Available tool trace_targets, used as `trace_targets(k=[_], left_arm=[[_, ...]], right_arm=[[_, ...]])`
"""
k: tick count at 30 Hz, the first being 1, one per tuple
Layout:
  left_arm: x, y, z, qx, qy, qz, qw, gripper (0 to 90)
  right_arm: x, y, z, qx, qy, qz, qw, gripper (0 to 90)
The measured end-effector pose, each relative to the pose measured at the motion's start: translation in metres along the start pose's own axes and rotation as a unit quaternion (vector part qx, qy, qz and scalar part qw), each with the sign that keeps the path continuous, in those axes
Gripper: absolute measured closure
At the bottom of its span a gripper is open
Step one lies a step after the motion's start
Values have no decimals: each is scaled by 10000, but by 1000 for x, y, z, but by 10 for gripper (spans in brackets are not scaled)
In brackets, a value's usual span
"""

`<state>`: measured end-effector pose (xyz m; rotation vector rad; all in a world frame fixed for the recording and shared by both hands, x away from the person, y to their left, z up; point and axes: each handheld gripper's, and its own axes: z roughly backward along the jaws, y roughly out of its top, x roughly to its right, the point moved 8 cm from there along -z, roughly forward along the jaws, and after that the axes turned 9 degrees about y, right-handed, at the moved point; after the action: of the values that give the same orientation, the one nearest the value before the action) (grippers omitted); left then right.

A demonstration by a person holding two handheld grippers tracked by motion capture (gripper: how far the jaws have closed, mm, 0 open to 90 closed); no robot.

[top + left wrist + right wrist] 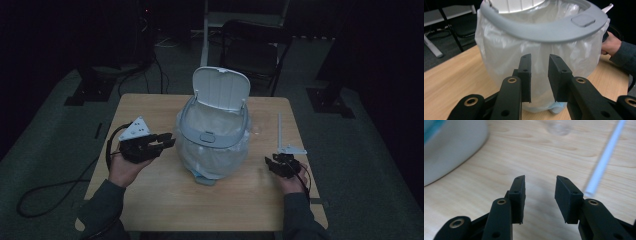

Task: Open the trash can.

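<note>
A small white plastic waste bin (pixel 215 145) with a grey ring rim, a raised white hinged lid and a clear plastic bag liner is seen at the centre of the high view, set on a light wooden table (pixel 160 200). The liner (pixel 506 57) is draped over the outside of the bin wall and is held under the grey ring (pixel 544 32), as shown in the upper half of the left gripper view.

The left gripper (pixel 167 140) is seen left of centre in the high view, held in a hand (pixel 125 167) and pointed rightward at the bin's side, just beside the liner; contact cannot be told. In the left gripper view its black jaws are seen partly open, with a narrow gap and nothing between the pads, and the bagged bin wall is directly ahead of them.

The right gripper (pixel 272 164) is seen at the right of the high view, low over the table, near the bin but apart from it. In the right gripper view the jaws are seen partly open, nothing is gripped, and bare wood is seen between them. A thin white plastic rod (pixel 602 161) is laid on the table at the upper right of that view, beside the right-hand jaw and outside the gap. The blurred bin base (pixel 449 150) is seen at the upper left of that view.

A dark folding chair (pixel 252 50) is seen behind the table, at the top centre of the high view.
</note>
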<state>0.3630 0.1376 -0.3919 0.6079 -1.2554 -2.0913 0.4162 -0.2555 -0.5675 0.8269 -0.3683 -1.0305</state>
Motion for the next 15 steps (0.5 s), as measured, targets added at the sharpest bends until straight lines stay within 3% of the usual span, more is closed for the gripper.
trace_targets(k=[2, 8, 11, 15], left_arm=[[-2, -6, 1, -29, 31, 52, 10000, 737], [-10, -16, 3, -80, 118, 169, 9998, 737], [-13, -21, 2, -141, 184, 198, 9995, 736], [-16, -33, -2, -239, 195, 285, 9991, 732]], right_arm=[[7, 2, 1, 6, -212, -42, 9998, 588], [26, 6, 0, 4, -475, -198, 9987, 589], [33, 7, -3, 34, -360, -405, 9985, 593], [45, 6, -6, 52, -448, -551, 9975, 614]])
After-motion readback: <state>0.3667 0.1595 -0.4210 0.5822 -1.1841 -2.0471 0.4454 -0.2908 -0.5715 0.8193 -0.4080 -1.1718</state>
